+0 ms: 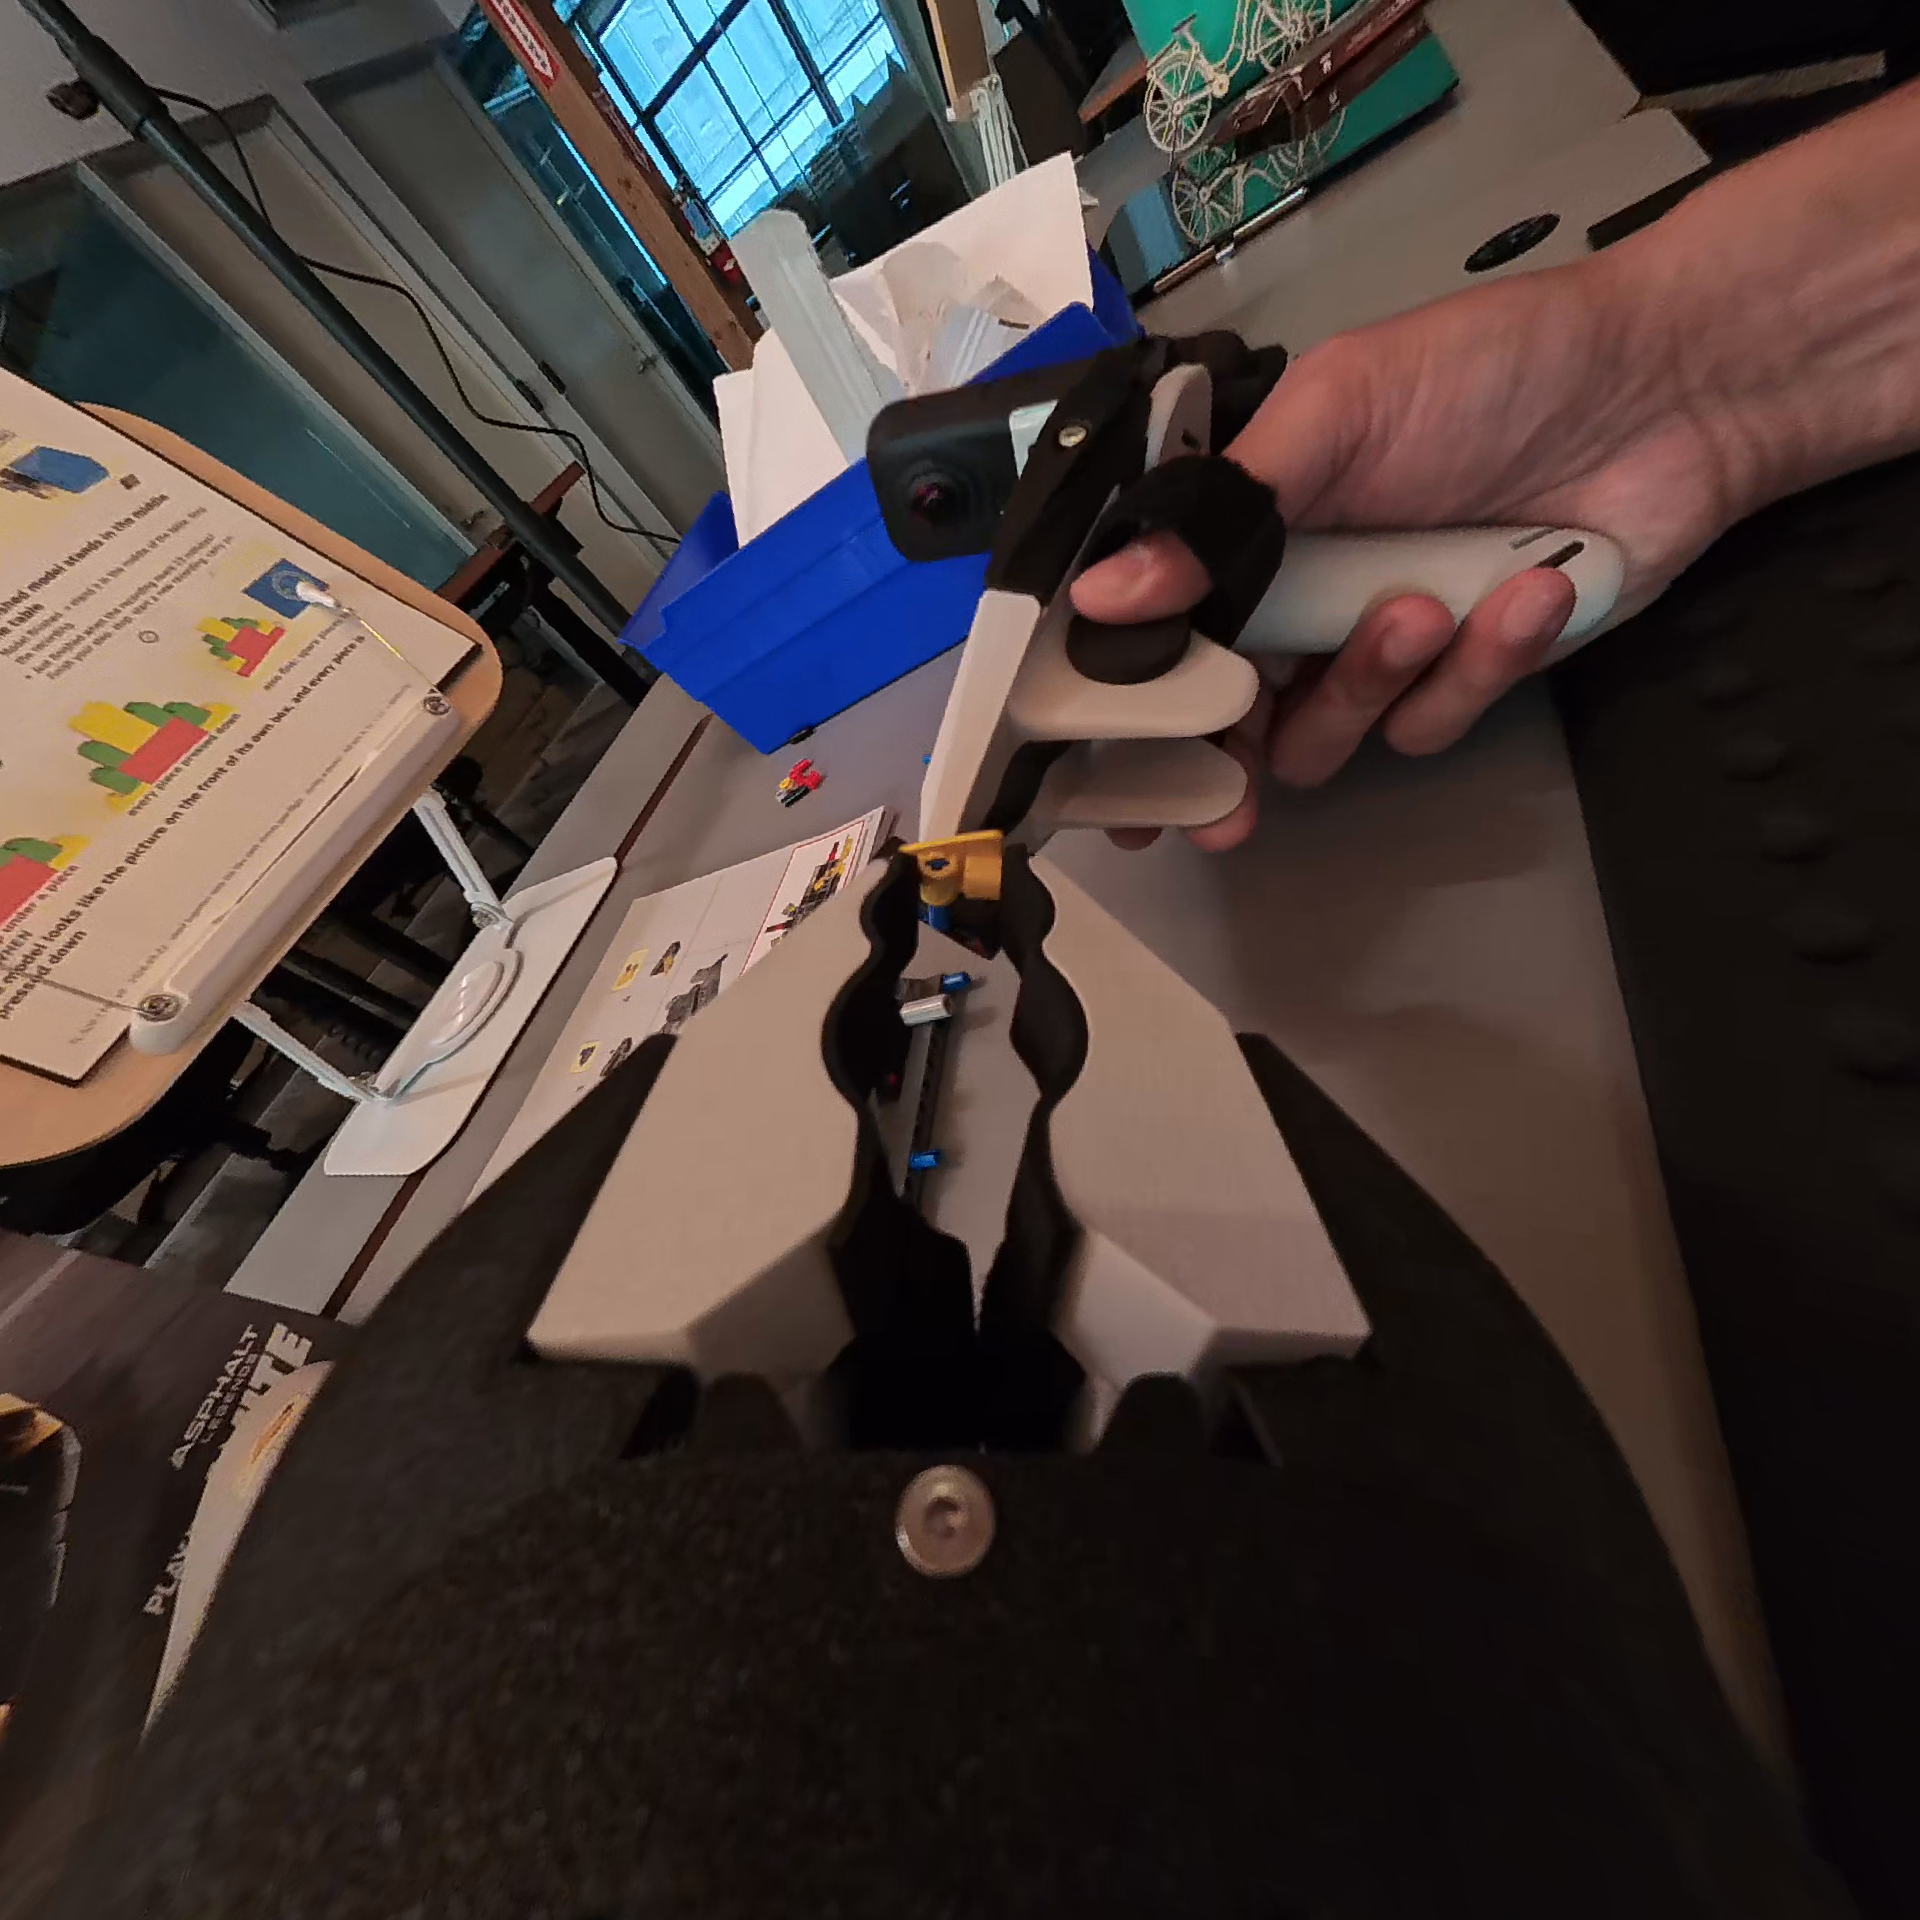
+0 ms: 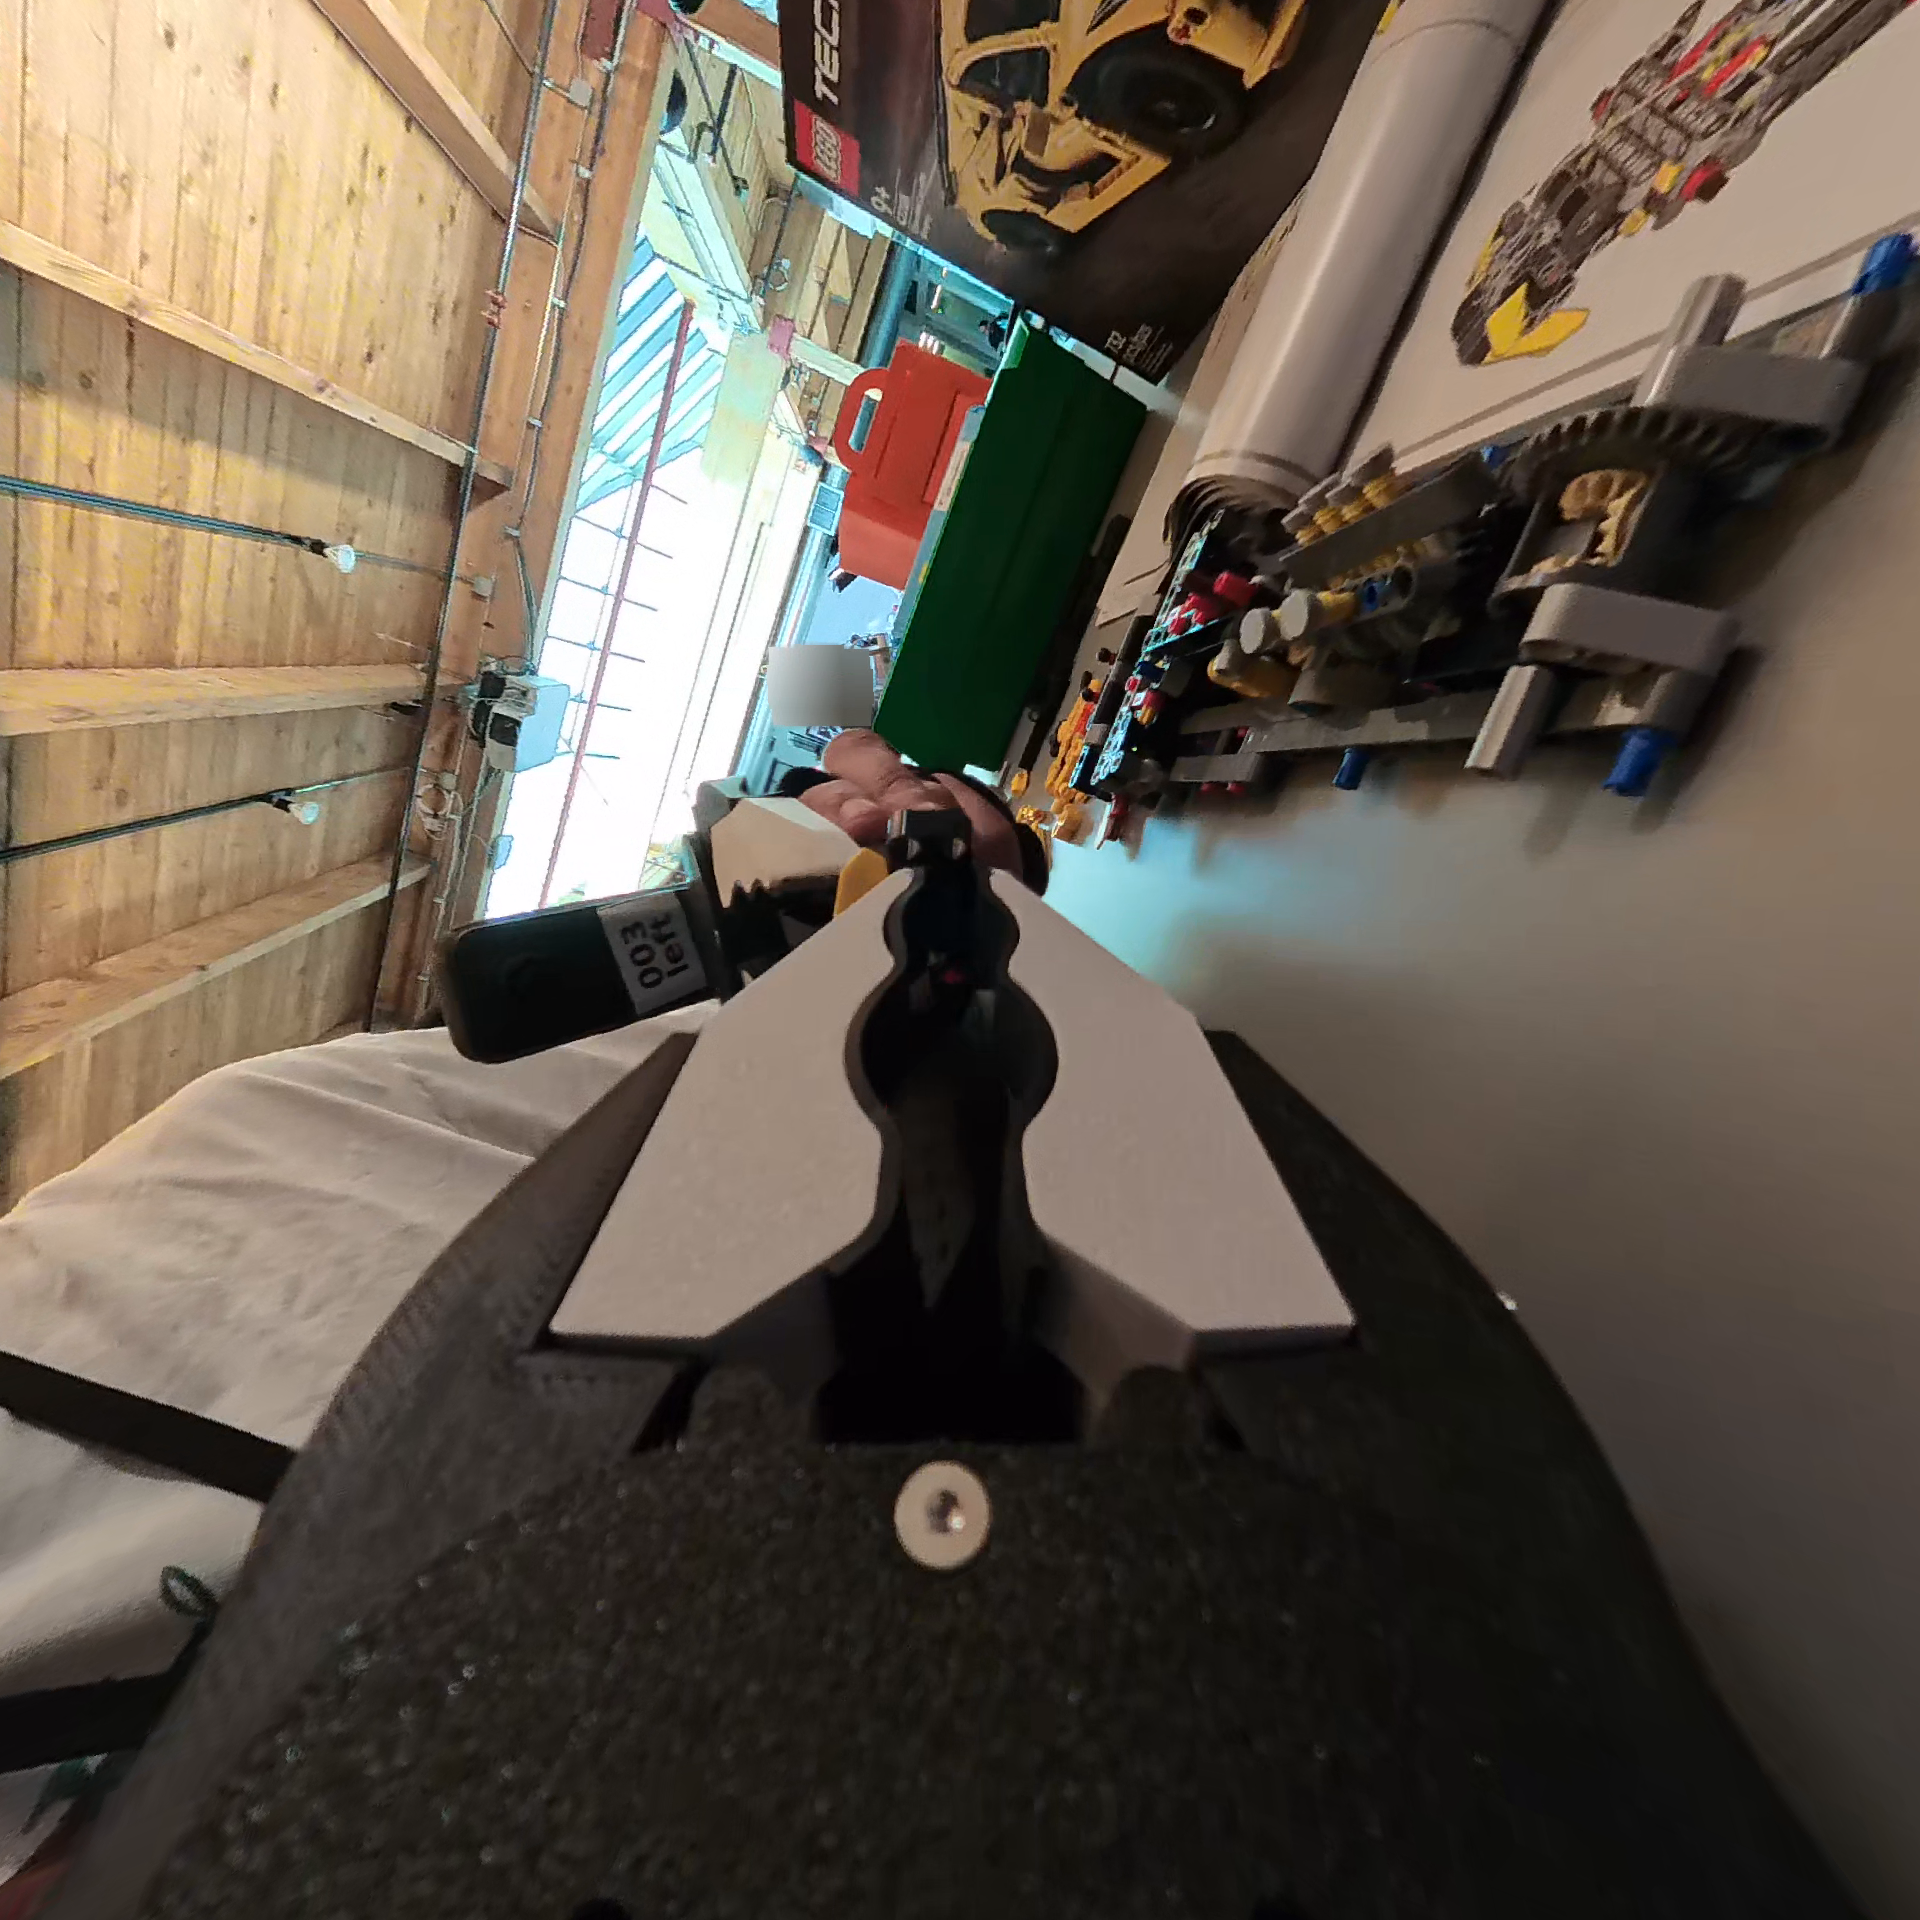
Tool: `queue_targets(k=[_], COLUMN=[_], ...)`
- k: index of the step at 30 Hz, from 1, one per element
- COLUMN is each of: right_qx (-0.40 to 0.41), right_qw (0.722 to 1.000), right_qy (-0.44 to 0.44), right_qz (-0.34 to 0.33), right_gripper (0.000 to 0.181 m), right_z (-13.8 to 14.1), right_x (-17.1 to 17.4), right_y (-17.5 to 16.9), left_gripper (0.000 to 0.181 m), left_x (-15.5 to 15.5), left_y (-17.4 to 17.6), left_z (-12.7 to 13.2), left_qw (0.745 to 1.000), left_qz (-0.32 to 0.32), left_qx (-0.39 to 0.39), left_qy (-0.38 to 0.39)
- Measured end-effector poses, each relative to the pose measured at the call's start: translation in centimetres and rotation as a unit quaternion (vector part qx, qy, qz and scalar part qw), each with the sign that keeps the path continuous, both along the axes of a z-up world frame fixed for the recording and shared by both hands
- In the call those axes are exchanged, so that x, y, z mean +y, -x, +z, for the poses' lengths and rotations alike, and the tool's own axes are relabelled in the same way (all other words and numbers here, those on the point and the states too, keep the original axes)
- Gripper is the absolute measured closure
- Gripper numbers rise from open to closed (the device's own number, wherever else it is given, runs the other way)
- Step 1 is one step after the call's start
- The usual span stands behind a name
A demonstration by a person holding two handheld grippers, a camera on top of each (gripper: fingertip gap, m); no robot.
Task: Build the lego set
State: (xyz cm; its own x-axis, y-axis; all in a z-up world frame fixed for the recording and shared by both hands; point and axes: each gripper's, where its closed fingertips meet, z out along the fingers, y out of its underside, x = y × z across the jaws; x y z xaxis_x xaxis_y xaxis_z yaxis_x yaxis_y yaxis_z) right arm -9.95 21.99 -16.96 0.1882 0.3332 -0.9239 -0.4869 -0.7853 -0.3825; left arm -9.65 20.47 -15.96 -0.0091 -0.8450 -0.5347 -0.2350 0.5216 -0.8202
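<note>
Both grippers are raised above the grey table (image 1: 1299, 935) and meet tip to tip over it. The left gripper (image 1: 951, 883) is closed to a narrow gap on a small yellow piece (image 1: 961, 857) that carries a blue pin (image 1: 938, 914) on its underside. The right gripper (image 2: 940, 883) comes in from above and from the far side in the left wrist view, nearly at right angles to the left one. Its tips are narrow around a small black piece (image 2: 932, 836), with the yellow piece's edge just beside it on the left. I cannot tell whether the 2 pieces are already joined or only touching.

Judgement: the step in hand is mating the black piece to the yellow sub-part in mid-air. The key relation is that the sub-part sits directly at both tip pairs, with no approach travel left for either gripper. Only alignment and a push along the right gripper's finger axis remain. The pin's long axis runs roughly downward from the yellow piece.

The main lego assembly (image 2: 1455, 613) lies on the table, well apart from both grippers, with its long axis running along the table edge.

Counts:
- 2 grippers and 2 hands in view.
- 1 large assembly.
- 1 open instruction booklet (image 1: 727, 935).
- 1 blue bin (image 1: 831, 613) holding white paper.
- 1 green bin (image 2: 997, 561).
- 1 small red-and-yellow loose cluster (image 1: 798, 781) near the blue bin.
- More loose bits beyond the assembly, too small to count.

Risk: the small pieces could slip at the fingertips under a sideways push.
</note>
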Motion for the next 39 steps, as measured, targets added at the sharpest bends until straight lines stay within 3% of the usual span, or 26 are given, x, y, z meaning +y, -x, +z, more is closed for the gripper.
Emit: queue_targets(k=[4, 8, 10, 14, 24, 26, 29, 35, 39], right_qx=[0.025, 0.015, 0.009, 0.022, 0.037, 0.042, 0.029, -0.108, -0.215], right_qw=[1.000, 1.000, 1.000, 1.000, 0.999, 0.998, 0.998, 0.985, 0.956], right_qy=[-0.004, -0.002, -0.004, -0.001, 0.002, -0.006, -0.018, -0.051, -0.104], right_qz=[0.002, 0.003, 0.016, 0.022, -0.019, -0.037, -0.047, -0.122, -0.170], right_gripper=[0.177, 0.176, 0.176, 0.177, 0.176, 0.176, 0.176, 0.175, 0.176], right_z=[0.6, 0.3, 0.3, 0.4, 0.7, 1.0, 1.2, 0.2, 0.4], right_x=[-0.1, 0.0, -0.1, -0.3, 0.4, 0.5, 0.5, 1.5, 1.8], right_y=[-0.3, 0.0, 0.8, 0.9, -0.6, -1.2, -1.3, -2.3, -3.0], left_gripper=[0.168, 0.167, 0.167, 0.167, 0.168, 0.168, 0.168, 0.167, 0.167], left_x=[0.6, -0.8, -1.6, -1.3, -0.1, 0.4, 0.0, 0.2, 0.5], left_y=[0.4, 0.7, 0.2, -0.2, -0.6, -0.9, -1.3, -2.0, -1.8], left_z=[-0.1, 2.9, 2.5, 0.5, -0.1, -0.4, -0.2, -1.8, -2.1], left_qw=[1.000, 0.995, 0.994, 0.999, 0.998, 0.998, 0.997, 0.994, 0.975], left_qz=[0.002, -0.042, -0.058, -0.041, 0.010, 0.030, 0.017, 0.063, 0.090], left_qx=[0.002, -0.067, -0.062, -0.031, -0.041, -0.039, -0.049, 0.016, 0.032], left_qy=[0.010, 0.066, 0.070, 0.001, -0.039, -0.025, 0.065, 0.090, 0.200])
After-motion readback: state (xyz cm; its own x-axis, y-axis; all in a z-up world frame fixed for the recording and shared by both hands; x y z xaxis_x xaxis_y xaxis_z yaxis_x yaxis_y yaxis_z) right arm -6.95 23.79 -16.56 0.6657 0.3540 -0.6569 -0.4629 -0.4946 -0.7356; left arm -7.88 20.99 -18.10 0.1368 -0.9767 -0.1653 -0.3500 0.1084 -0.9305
